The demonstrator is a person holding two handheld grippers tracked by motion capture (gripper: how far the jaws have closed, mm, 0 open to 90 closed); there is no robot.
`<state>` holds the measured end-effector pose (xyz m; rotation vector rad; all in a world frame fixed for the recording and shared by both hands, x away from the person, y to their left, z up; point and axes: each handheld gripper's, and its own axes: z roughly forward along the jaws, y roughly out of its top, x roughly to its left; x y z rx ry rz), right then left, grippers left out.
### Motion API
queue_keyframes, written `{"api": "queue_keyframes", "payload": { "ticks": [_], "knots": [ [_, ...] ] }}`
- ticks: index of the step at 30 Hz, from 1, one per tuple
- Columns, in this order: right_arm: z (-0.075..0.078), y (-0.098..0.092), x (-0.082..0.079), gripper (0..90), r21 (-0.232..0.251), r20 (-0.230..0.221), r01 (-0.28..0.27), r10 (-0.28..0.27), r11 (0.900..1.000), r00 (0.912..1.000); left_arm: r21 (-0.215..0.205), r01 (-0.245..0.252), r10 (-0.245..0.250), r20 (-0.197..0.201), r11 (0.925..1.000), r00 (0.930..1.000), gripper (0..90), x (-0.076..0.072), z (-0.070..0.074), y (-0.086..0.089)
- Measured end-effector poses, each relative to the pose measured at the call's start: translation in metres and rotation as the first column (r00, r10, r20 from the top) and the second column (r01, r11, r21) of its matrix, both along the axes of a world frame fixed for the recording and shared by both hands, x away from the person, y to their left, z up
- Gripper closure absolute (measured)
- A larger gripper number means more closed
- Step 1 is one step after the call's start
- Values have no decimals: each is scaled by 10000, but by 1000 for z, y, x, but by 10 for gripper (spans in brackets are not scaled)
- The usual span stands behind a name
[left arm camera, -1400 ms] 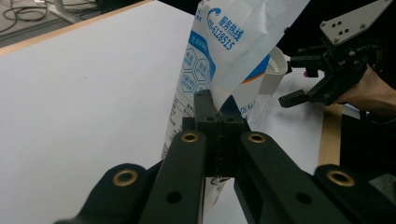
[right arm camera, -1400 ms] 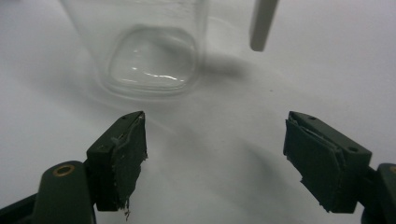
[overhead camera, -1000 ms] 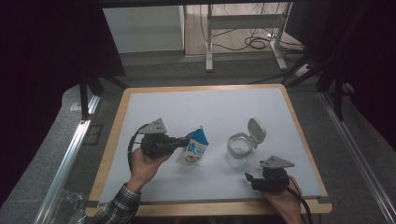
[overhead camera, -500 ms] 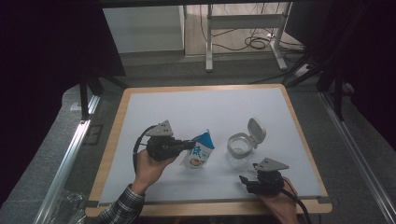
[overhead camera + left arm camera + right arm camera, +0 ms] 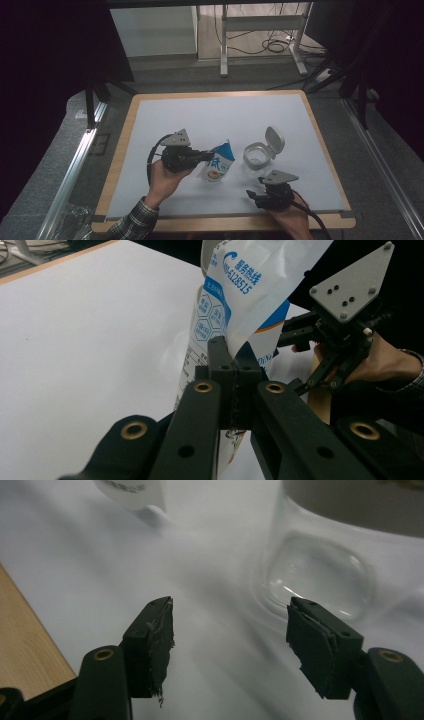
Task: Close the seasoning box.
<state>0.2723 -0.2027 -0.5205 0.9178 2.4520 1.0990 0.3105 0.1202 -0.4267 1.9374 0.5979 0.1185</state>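
My left gripper is shut on the edge of a blue and white printed pouch and holds it tilted over the white mat. In the left gripper view the jaws pinch the pouch low on its side. A clear jar with its flip lid swung open stands to the pouch's right. My right gripper is at the mat's front, just short of the jar. Its jaws have just been closing a little, stand open with nothing between them, and the jar is ahead to the right.
The white mat covers a wooden-edged table. Bare wood lies at the left of the right gripper view. Behind the table are a dark floor and a desk frame with cables.
My right gripper has slid left along the front of the mat, toward the jar. The pouch in my left gripper has shifted slightly right and lower.
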Motion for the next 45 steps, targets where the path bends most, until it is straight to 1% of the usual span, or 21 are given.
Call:
{"api": "queue_keyframes", "payload": {
  "ticks": [1, 3, 7, 9, 12, 14, 19, 21, 22, 23, 28, 29, 30, 32, 35, 41, 45],
  "knots": [
    [0, 2, 0, 363, -17, -7, -61, 61, 10000, 10000, 0, 0, 0, 0, 10000, 10000, 900, 0, 0, 0],
    [1, 5, 1, 373, 113, -28, -200, 201, 9997, 9998, 37, 26, -26, 16, 10000, 10000, 900, 0, 1, -2],
    [1, 10, 4, 387, 630, -145, -338, 347, 9974, 9993, 58, 8, -8, -10, 10000, 10000, 900, 0, 2, -4],
    [1, 13, 5, 387, 763, -189, -398, 413, 9963, 9990, 30, -1, 1, -30, 10000, 10000, 900, 0, 2, -6],
    [0, 16, 6, 387, 777, -165, -419, 433, 9961, 9989, 57, -12, 12, -22, 10000, 10000, 900, 1, 3, -6],
    [-1, 21, 7, 387, 623, -109, -507, 515, 9968, 9986, 26, -19, 19, -19, 10000, 10000, 900, 1, 5, -8],
    [-1, 28, 7, 399, 538, -30, -546, 548, 9971, 9985, -24, -32, 32, -23, 10000, 10000, 900, 1, 8, -11],
    [-2, 32, 8, 404, 558, -10, -590, 592, 9967, 9982, -38, -41, 41, -52, 10000, 10000, 900, 1, 9, -12],
    [-2, 34, 8, 405, 509, 41, -598, 597, 9969, 9982, -32, -55, 55, -74, 10000, 10000, 900, 1, 10, -13],
    [-2, 39, 8, 408, 497, -8, -585, 586, 9970, 9983, -2, -75, 75, -76, 10000, 9999, 900, 1, 11, -15],
    [-5, 49, 9, 417, 334, 128, -584, 580, 9977, 9982, -23, -91, 91, -130, 10000, 9999, 900, 0, 16, -18],
    [-6, 51, 9, 419, 393, 74, -572, 569, 9976, 9984, -8, -81, 81, -122, 10000, 9999, 900, 0, 17, -18],
    [-6, 52, 9, 420, 350, 131, -583, 579, 9977, 9982, -16, -98, 98, -139, 10000, 9999, 900, 0, 17, -18],
    [-7, 55, 10, 420, 386, 102, -558, 554, 9977, 9984, -32, -98, 97, -191, 9999, 9998, 900, 0, 19, -18],
    [-9, 59, 11, 423, 509, 111, -533, 528, 9973, 9985, -51, -126, 125, -214, 9999, 9997, 900, 0, 21, -18],
    [-10, 65, 14, 428, 681, 339, -443, 421, 9967, 9985, -63, -84, 83, -264, 9999, 9996, 900, 0, 23, -21],
    [-11, 69, 16, 428, 829, 384, -346, 315, 9960, 9988, -21, -49, 49, -280, 10000, 9996, 900, 0, 27, -22]
  ]
}}
